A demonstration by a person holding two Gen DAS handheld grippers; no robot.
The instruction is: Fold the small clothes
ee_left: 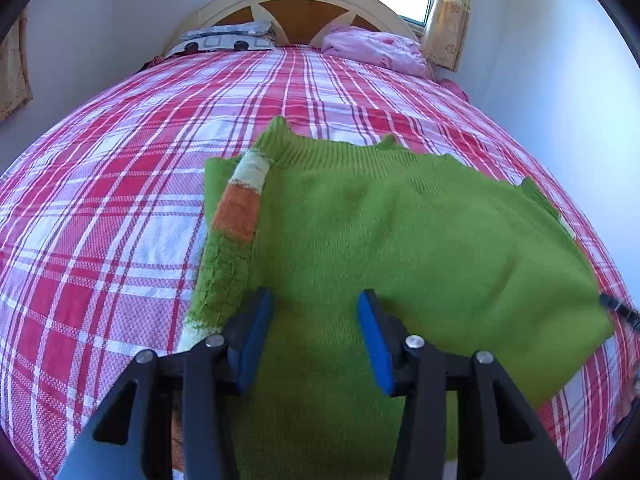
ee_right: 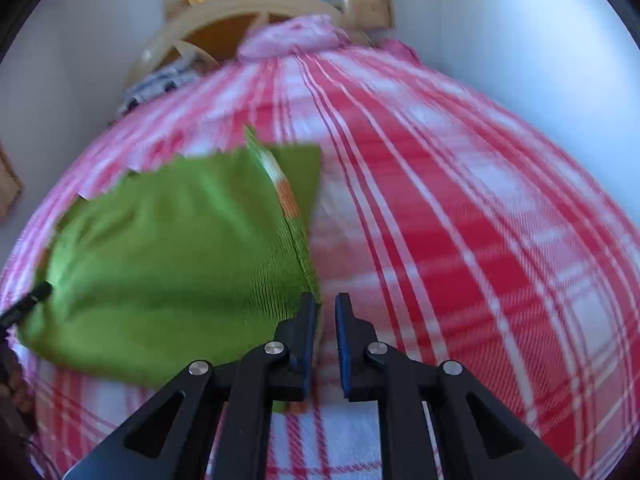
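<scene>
A small green knitted sweater [ee_left: 360, 232] lies on the red plaid bed, one sleeve with orange and white bands [ee_left: 244, 196] folded along its left side. My left gripper [ee_left: 316, 328] is open, its blue pads above the sweater's near part, nothing between them. In the right wrist view the sweater [ee_right: 172, 252] lies left of centre. My right gripper [ee_right: 326, 320] is open by a narrow gap at the sweater's right edge, above the sheet, with nothing between its pads. That view is motion-blurred.
The bed's plaid sheet [ee_left: 100, 200] spreads all around. Pillows [ee_left: 228, 38] and a pink bundle [ee_left: 376, 50] lie at the headboard. White walls flank both sides. The other gripper's black tip [ee_left: 618, 310] shows at the right edge.
</scene>
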